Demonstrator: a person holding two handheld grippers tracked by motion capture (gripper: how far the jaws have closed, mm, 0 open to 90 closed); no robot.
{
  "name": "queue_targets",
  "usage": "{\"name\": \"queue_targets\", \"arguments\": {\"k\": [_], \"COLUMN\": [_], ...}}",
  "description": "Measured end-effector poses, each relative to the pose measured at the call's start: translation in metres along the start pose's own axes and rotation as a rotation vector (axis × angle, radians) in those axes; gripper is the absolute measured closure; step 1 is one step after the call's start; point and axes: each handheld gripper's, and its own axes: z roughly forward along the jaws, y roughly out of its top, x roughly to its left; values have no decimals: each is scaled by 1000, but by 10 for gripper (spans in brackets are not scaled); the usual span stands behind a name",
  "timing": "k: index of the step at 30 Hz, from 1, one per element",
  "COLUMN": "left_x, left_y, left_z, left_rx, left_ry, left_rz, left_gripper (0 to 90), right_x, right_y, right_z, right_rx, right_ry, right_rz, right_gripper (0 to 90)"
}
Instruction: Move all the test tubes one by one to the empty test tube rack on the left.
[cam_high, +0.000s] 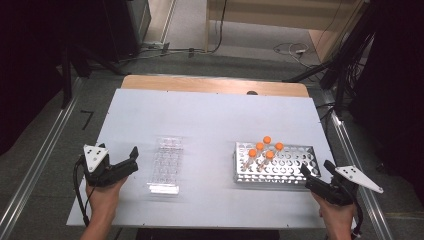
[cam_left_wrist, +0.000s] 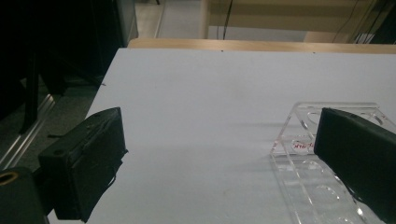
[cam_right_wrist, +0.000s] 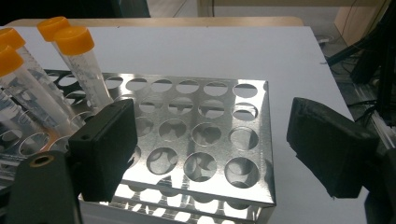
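Five orange-capped tubes (cam_high: 265, 148) were held in the metal rack (cam_high: 305, 172), right of centre | clear rack (cam_high: 165, 165) was seen empty | left gripper (cam_high: 131, 159) and right gripper (cam_high: 316, 169) were kept apart, nothing clamped

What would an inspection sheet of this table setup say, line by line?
Surface: white table, wooden strip along the far edge.
Job's things: metal rack holding five orange-capped tubes at its left end; clear plastic rack to the left, no tubes seen in it.
Clutter: nothing seen.
Grippers: left gripper open beside the clear rack; right gripper open at the metal rack's right end; neither holds anything.
Cables: one trails from each gripper; more lie on the floor beyond the table.
Surroundings: dark stands, floor rails on both sides, wooden furniture behind.
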Motion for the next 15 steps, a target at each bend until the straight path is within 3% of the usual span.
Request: {"name": "queue_targets", "arguments": {"k": [15], "left_x": [1], "left_y": [-1], "left_z": [1], "left_rx": [6], "left_ry": [9], "left_rz": [-5], "left_gripper": [24], "right_x": [12], "right_y": [-2], "right_z": [4], "right_rx": [-3], "right_ry": [30], "right_rz": [-20], "right_gripper": [148]}}
